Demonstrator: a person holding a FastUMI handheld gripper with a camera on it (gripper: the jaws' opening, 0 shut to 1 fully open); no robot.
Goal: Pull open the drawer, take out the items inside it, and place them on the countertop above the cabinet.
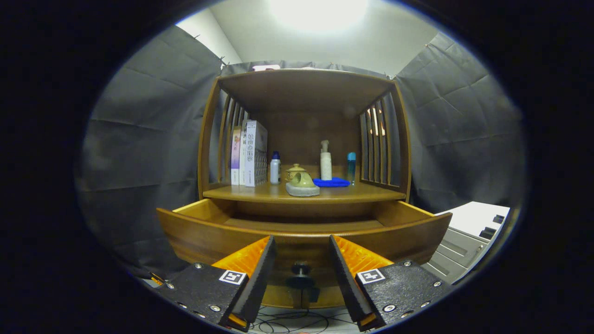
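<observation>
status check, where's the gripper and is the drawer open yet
Gripper open, fingers either side of the drawer knob, not gripping. Drawer pulled out; contents hidden behind its front. Nothing in the way.

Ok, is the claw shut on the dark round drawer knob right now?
No, the claw is open, and the dark round knob of the pulled-out wooden drawer sits in the gap between its fingers, touched by neither.

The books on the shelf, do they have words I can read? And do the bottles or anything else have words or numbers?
Books: printing on the spines, too small and blurred to read.
Bottles: no text can be made out.
Gripper, fingers open either side of the drawer knob: square black-and-white marker tags, patterns rather than words.
No text here can be quoted.
</observation>
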